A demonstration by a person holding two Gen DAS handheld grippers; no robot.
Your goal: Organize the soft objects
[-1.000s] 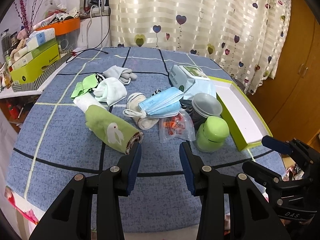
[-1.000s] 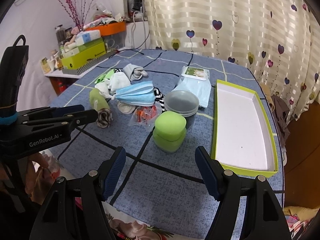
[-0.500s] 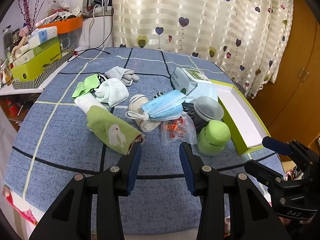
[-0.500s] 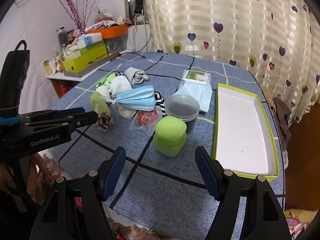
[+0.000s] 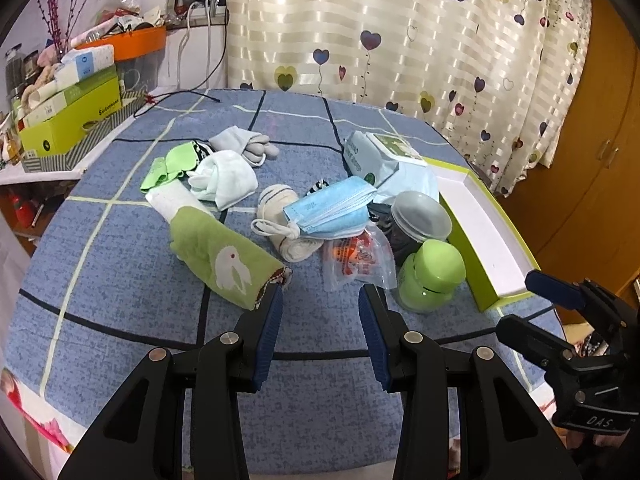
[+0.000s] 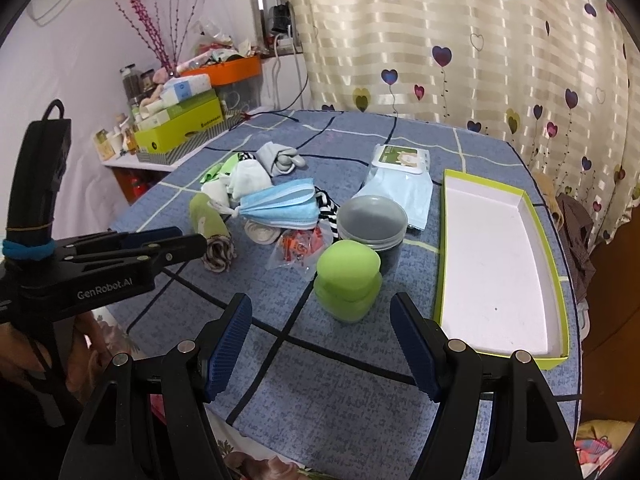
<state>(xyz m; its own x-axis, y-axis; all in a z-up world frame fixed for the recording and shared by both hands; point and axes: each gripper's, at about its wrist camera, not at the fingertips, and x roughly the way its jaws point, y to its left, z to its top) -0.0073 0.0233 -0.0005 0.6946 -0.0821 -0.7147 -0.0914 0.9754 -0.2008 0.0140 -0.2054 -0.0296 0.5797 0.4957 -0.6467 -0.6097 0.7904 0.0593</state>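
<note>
A pile of soft things lies mid-table: a rolled green rabbit towel [image 5: 224,252], blue face masks [image 5: 332,208], a cream sock roll [image 5: 280,220], a white sock [image 5: 224,178], a grey sock [image 5: 244,144] and a green sock [image 5: 172,164]. An open white tray with a green rim [image 6: 500,264] lies to the right. My left gripper [image 5: 320,320] is open and empty, just short of the towel's near end. My right gripper [image 6: 320,340] is open and empty, in front of a green jar [image 6: 348,280].
A grey lidded tub [image 6: 372,220], a wet-wipes pack [image 6: 400,168] and a clear snack bag [image 5: 356,260] sit among the pile. Boxes [image 5: 68,108] crowd the shelf at far left. A heart-print curtain [image 5: 400,32] hangs behind the blue checked tablecloth [image 5: 120,340].
Both grippers have drifted slightly forward and up over the table; the pile looks a little nearer. Jaws stay open and nothing was taken hold of.
</note>
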